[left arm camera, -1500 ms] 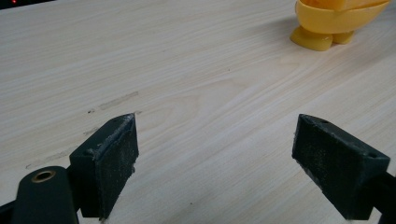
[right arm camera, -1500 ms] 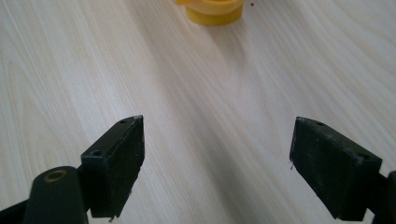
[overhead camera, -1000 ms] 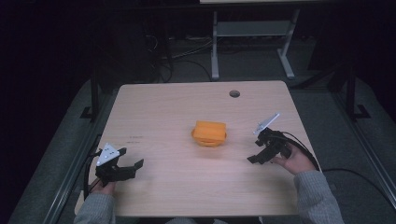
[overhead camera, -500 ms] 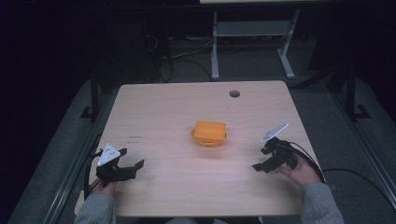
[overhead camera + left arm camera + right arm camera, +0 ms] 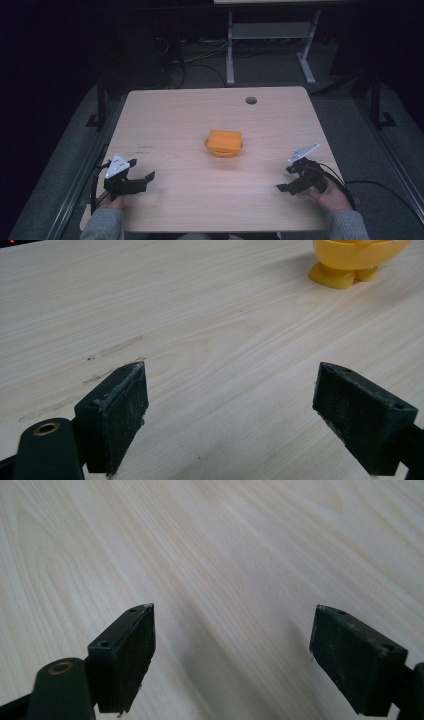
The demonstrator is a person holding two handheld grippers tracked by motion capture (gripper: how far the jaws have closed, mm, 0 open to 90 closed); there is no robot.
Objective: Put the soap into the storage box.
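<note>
Landmark: the orange container, a rounded piece with a flat lid-like top, standing near the middle of the worktop.
Orange container, close look: in the left gripper view it appears yellow-orange at the top right corner, resting on small feet (the upper part is cut by the picture edge).
Left claw: nearer to the person than the container and well to its left side, low over the wood; it is well apart from the container.
Left claw state: spread wide, nothing between the two black pads; bare wood shows in the gap.
Right claw: nearer to the person than the container and to its right side, also well apart from it.
Right claw state: spread wide and holding nothing; the pads stand over plain wood grain.
Hands: each one grips its tool near the front edge of the worktop, with grey sleeves behind them.
Grey plates: one three-cornered plate sits on top of each tool.
Round hole: in the worktop, beyond the container and a little to its right side.
Faint marks: pale scuffs on the wood, to the left of the container, between it and the left claw.
</note>
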